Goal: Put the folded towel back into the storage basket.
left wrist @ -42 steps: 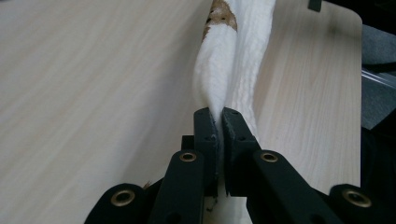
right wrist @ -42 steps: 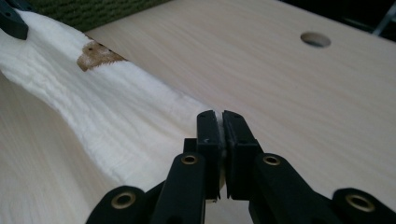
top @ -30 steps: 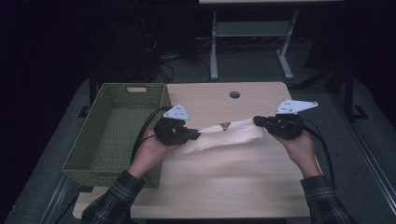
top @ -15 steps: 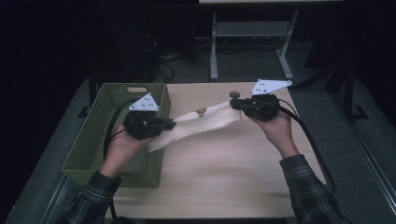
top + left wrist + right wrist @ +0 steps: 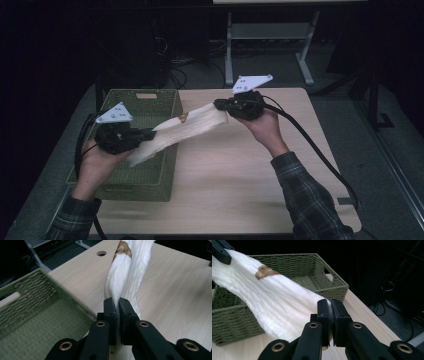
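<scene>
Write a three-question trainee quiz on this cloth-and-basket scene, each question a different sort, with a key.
1. True or false: the white ribbed cloth with a brown patch lies flat on the pale wooden table.
2. What stands under the end of the cloth that the left gripper holds? A) a grey metal tray B) the green woven rectangular basket C) a cardboard box
3. Fill in: the jaws of the right gripper are ____ on the cloth.

Key: 1. False, it is stretched in the air between both grippers. 2. B. 3. Shut.
</scene>
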`<state>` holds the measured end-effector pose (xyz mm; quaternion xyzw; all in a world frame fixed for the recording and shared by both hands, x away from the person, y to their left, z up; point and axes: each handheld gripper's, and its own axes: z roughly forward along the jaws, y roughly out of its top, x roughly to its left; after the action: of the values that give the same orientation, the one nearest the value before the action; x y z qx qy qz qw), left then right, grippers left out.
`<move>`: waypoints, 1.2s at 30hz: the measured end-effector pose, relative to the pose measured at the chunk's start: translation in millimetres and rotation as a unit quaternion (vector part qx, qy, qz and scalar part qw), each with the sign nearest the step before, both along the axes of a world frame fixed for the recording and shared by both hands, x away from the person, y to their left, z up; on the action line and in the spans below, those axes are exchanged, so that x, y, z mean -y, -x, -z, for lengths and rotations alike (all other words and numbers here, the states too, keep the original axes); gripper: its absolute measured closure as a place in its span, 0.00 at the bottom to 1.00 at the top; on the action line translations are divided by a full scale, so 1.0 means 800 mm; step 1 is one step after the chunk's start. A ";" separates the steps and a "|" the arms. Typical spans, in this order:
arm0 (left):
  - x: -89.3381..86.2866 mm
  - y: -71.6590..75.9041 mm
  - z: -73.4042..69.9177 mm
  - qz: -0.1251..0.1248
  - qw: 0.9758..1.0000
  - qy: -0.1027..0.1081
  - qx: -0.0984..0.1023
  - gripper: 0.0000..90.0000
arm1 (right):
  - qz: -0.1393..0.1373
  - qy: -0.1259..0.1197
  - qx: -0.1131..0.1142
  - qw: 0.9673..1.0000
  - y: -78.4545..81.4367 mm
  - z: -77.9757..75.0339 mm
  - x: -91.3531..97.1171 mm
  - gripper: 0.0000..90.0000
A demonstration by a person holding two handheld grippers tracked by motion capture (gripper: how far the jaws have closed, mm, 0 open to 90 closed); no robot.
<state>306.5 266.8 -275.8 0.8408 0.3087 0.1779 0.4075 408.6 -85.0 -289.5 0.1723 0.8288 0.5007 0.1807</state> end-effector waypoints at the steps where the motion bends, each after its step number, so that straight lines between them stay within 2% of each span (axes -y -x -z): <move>1: -0.005 0.001 0.001 -0.003 1.000 0.000 -0.001 0.95 | -0.004 0.000 0.002 1.000 -0.001 0.000 -0.006 0.96; 13: -0.076 0.008 0.028 -0.050 0.999 0.009 -0.015 0.95 | -0.035 0.020 0.002 0.999 -0.018 0.005 -0.088 0.96; 19: -0.109 0.005 0.056 -0.067 0.997 0.016 -0.030 0.95 | -0.046 0.035 -0.005 0.998 -0.026 0.015 -0.131 0.96; 24: -0.135 -0.003 0.082 -0.080 0.996 0.013 -0.048 0.95 | -0.060 0.051 -0.008 0.997 -0.039 0.024 -0.167 0.96; 30: -0.158 -0.016 0.104 -0.094 0.994 0.009 -0.063 0.94 | -0.066 0.062 -0.021 0.996 -0.057 0.040 -0.202 0.96; 31: -0.160 -0.018 0.106 -0.101 0.992 0.013 -0.071 0.94 | -0.066 0.066 -0.021 0.995 -0.060 0.043 -0.208 0.96; 33: -0.163 -0.019 0.109 -0.104 0.992 0.008 -0.071 0.94 | -0.065 0.070 -0.025 0.995 -0.065 0.050 -0.217 0.96; 35: -0.165 -0.021 0.111 -0.112 0.991 0.010 -0.076 0.93 | -0.064 0.076 -0.027 0.995 -0.070 0.056 -0.224 0.96; 36: -0.166 -0.021 0.110 -0.114 0.991 0.005 -0.069 0.90 | -0.062 0.075 -0.029 0.995 -0.072 0.059 -0.226 0.96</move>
<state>323.3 399.9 -363.8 0.8084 0.4310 0.1635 0.3662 466.5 96.1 -336.5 0.1208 0.8782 0.4419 0.1376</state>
